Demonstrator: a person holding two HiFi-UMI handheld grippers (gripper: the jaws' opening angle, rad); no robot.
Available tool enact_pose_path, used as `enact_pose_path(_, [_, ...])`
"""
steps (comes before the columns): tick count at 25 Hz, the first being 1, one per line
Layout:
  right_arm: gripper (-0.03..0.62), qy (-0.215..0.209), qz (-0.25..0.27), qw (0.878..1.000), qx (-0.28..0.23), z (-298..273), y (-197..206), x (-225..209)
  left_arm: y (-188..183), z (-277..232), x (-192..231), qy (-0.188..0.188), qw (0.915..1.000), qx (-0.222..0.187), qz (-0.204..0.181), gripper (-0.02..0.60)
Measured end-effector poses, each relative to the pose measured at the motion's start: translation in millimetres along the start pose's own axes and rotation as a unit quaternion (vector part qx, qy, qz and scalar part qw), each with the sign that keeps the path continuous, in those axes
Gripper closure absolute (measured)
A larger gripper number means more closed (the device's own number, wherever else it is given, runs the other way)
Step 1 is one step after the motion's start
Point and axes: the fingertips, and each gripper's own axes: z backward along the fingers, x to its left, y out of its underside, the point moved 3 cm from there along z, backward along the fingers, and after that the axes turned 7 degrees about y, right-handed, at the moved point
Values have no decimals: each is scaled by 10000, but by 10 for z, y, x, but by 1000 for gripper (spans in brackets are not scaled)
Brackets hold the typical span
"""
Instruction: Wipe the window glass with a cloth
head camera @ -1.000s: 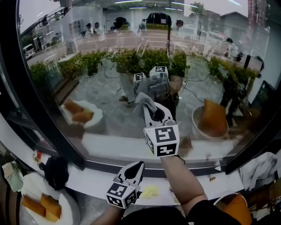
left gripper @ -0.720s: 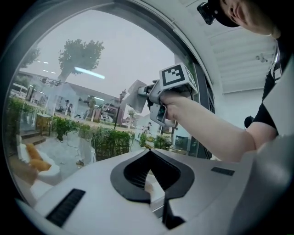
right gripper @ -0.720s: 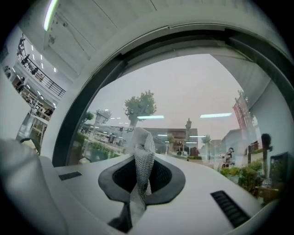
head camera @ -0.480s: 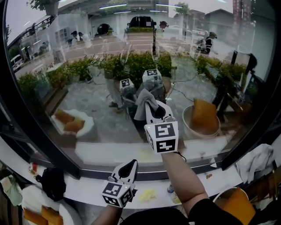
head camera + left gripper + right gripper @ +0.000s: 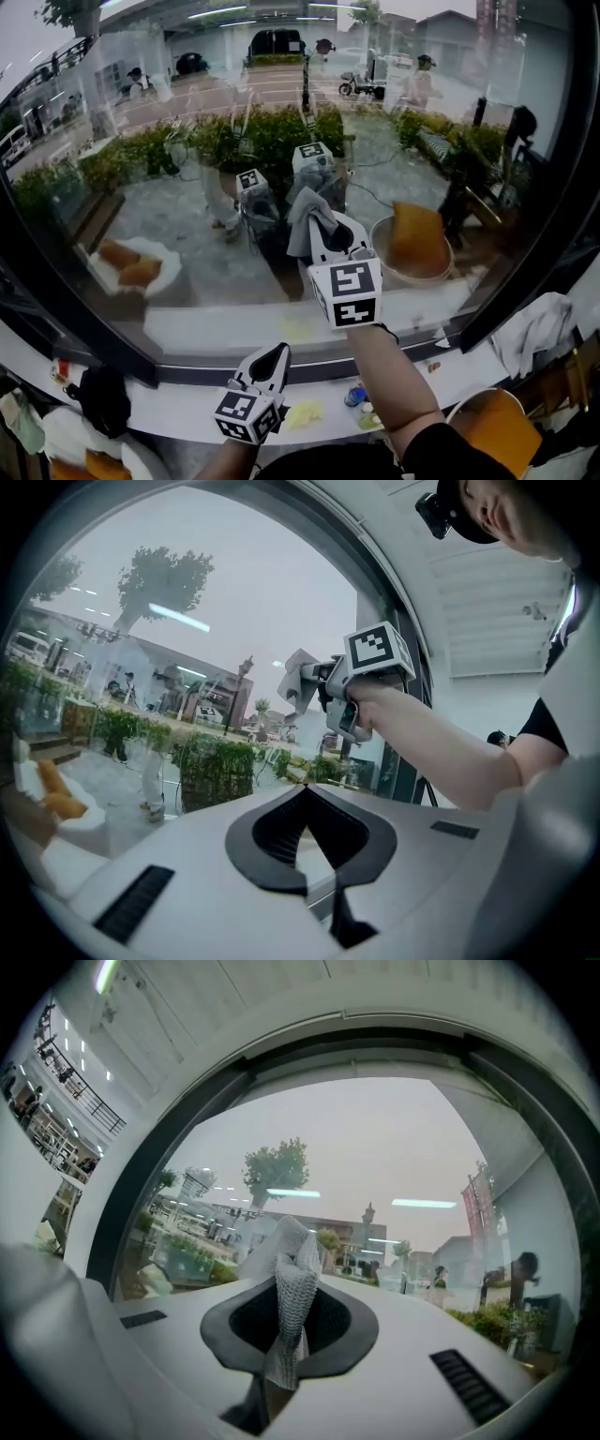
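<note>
My right gripper [image 5: 323, 228] is raised in the middle of the head view, shut on a grey cloth [image 5: 304, 214] that it holds up against the window glass [image 5: 178, 197]. In the right gripper view the mesh cloth [image 5: 289, 1279] hangs pinched between the jaws, with the pane just ahead. My left gripper [image 5: 277, 351] stays low over the white sill [image 5: 178, 401]. Its jaws meet with nothing in them [image 5: 305, 792]. The left gripper view looks up at the right gripper [image 5: 314, 679] and the cloth [image 5: 296, 670].
A black window frame [image 5: 530, 225] slants down the right side, and another crosses the lower left. On the sill lie a yellow scrap [image 5: 302, 413] and a black bag [image 5: 101, 398]. A white rag [image 5: 536, 330] and an orange bowl [image 5: 497, 427] are at the right.
The window frame and the scene outside have shifted left in the view, while my right gripper and the cloth stay central on the glass. The left gripper stays low.
</note>
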Motion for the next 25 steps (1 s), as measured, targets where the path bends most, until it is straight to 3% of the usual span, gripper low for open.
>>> enact_pose_path(25, [553, 641, -193, 9975, 220, 669, 533, -2410, 205, -1445, -1536, 519, 9982, 271, -162, 574])
